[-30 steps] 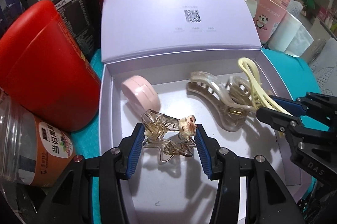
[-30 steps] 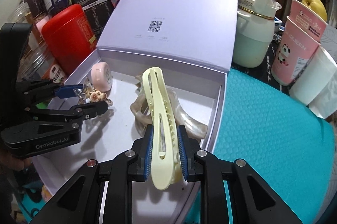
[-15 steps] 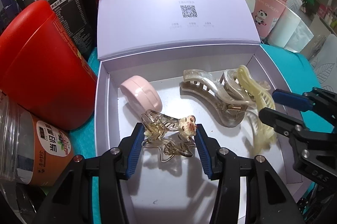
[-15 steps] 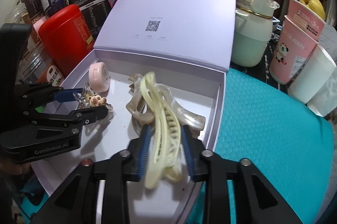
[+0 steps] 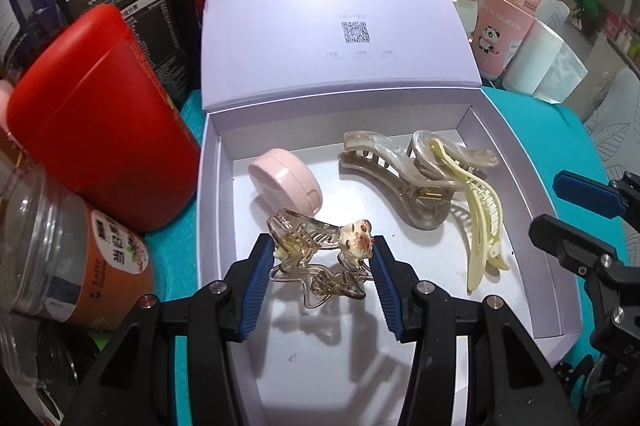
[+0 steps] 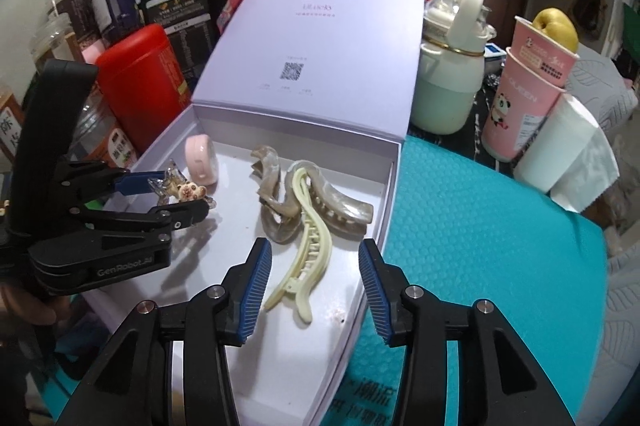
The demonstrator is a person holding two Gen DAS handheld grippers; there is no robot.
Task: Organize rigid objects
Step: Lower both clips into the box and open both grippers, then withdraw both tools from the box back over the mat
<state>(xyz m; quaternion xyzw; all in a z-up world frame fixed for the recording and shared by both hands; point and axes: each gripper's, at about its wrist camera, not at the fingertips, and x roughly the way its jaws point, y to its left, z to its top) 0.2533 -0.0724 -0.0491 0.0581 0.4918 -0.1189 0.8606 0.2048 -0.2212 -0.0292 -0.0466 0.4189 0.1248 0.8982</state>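
left gripper (image 5: 322, 264) jaws clamp clear clip (image 5: 320, 258) | right gripper (image 6: 316, 282) jaws opening, cream clip (image 6: 308, 254) free | right view only: pear (image 6: 554, 25)

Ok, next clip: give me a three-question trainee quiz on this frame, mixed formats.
1. True or false: the cream hair clip lies inside the lilac box.
2. What is the left gripper shut on? A) pink round case B) clear bear-charm clip C) pearly claw clip
3. Fill in: the cream clip's far end rests on the ____ claw clip.

Key: 1 true. 2 B, the clear bear-charm clip; the pink round case lies free. 3 pearly.
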